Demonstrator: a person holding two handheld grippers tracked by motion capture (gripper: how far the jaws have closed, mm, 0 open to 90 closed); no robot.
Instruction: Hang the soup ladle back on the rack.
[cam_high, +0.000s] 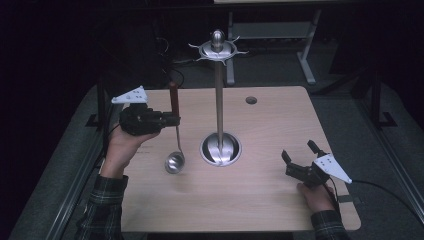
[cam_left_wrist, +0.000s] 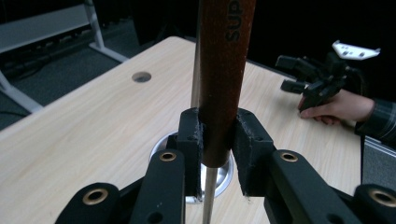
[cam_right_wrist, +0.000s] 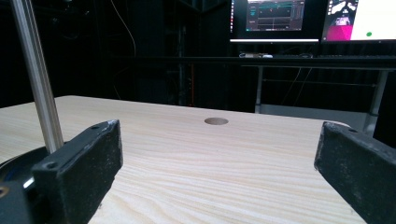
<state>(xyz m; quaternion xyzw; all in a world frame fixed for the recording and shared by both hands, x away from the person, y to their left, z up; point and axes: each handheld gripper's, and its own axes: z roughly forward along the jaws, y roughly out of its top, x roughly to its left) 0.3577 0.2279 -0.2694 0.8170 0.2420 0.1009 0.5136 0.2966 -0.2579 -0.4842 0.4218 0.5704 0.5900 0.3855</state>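
A steel ladle (cam_high: 174, 161) with a red-brown wooden handle (cam_left_wrist: 224, 79) hangs upright over the left half of the table. My left gripper (cam_high: 172, 120) is shut on that handle; in the left gripper view both pads (cam_left_wrist: 192, 140) press its lower end. The ladle's bowl is just above the wood. A metal utensil stand (cam_high: 220, 90) with a round base (cam_high: 220, 148) and a hooked crown rises mid-table, to the right of the ladle. My right gripper (cam_high: 299, 154) rests at the table's right, jaws open and wide apart with nothing between them.
The wooden table (cam_high: 270, 200) has a round cable hole (cam_high: 251, 100) near its far edge. In the right gripper view the stand's pole (cam_right_wrist: 37, 74) rises at far left, with monitors (cam_right_wrist: 299, 18) behind the table. Desk frames stand on the dark floor beyond.
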